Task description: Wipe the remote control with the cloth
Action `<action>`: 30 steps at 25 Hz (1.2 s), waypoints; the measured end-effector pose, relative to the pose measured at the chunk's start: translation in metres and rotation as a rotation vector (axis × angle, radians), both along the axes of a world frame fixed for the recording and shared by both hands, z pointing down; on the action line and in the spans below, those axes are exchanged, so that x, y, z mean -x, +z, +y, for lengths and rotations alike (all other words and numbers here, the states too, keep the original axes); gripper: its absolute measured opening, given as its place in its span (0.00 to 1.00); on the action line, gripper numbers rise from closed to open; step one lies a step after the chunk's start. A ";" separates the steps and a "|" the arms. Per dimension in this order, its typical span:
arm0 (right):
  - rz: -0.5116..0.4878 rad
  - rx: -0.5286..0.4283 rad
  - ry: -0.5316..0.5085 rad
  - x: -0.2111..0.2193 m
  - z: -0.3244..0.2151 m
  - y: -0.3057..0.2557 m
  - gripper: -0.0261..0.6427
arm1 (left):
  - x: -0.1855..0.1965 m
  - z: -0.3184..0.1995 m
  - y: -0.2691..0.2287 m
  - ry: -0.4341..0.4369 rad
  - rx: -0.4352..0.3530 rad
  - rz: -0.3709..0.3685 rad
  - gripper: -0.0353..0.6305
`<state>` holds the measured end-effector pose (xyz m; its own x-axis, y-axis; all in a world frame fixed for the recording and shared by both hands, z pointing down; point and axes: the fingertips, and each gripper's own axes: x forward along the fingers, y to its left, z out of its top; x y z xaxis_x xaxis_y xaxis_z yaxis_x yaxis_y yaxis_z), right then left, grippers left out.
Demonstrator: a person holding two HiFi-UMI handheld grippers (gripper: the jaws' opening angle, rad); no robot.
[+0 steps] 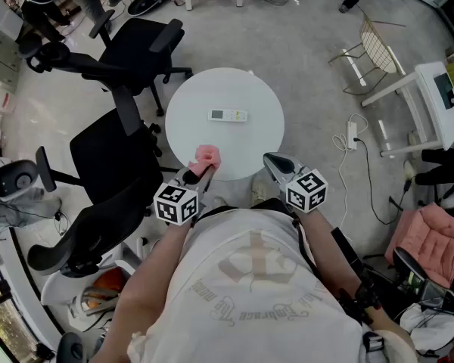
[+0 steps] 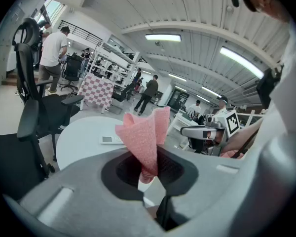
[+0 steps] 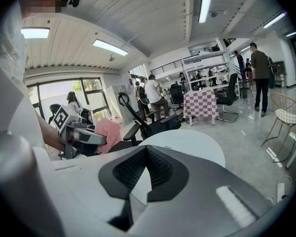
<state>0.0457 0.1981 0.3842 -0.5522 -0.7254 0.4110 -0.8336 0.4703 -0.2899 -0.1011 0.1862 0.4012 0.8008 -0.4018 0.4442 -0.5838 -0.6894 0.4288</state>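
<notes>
Cloth (image 1: 206,156) first: pink, thin, limp, prob. very light; left gripper (image 1: 203,172) is clamped on its lower end, w/ the rest standing up past the jaws in a loose crumpled fan; judged soft enough to drape and fold over whatever it's pressed on, so the free part should do the wiping, not the pinched root; no risk of breaking, only of bunching up or slipping out if dragged hard

Remote control (image 1: 228,115) lies flat, face up, near the middle of the round white table (image 1: 183,131), well apart from both grippers; cloth is held over the table's near edge; the remote looks like a slim, stiff, white plastic bar w/ a small display at one end; prob. light and smooth, on a smooth top, so I'd expect it to skid under a wipe unless steadied; best hold would be across its two long edges or a press on one end, away from display and buttons; no need for much force

Right gripper (image 1: 276,162) hangs over the near rim, right of the cloth; its jaws are together w/ nothing between them, pads meeting in its own view; it'd have to spread before taking the remote

Count: 1 cloth; 1 remote; 1 table; 2 grippers, 1 loaded and 1 empty; nothing else on the table top as far as head view shows; at least 2 black office chairs (image 1: 110,153) just left of the table
</notes>
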 end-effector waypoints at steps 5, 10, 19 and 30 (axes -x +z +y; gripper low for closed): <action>0.018 -0.001 0.021 0.003 0.006 -0.001 0.05 | 0.003 0.006 0.000 0.029 0.005 0.009 0.12; 0.037 0.005 0.062 0.002 0.011 0.002 0.05 | 0.006 0.005 0.001 0.042 0.010 0.015 0.12; 0.045 0.015 0.069 0.011 -0.002 0.003 0.05 | 0.019 -0.002 0.003 0.027 0.017 0.020 0.12; 0.027 0.066 -0.014 0.023 -0.038 0.025 0.05 | 0.035 -0.014 0.023 -0.061 0.075 -0.013 0.12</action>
<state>0.0229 0.1597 0.4095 -0.5506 -0.6882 0.4724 -0.8347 0.4629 -0.2985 -0.1362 0.1722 0.4246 0.7700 -0.4149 0.4847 -0.6294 -0.6186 0.4703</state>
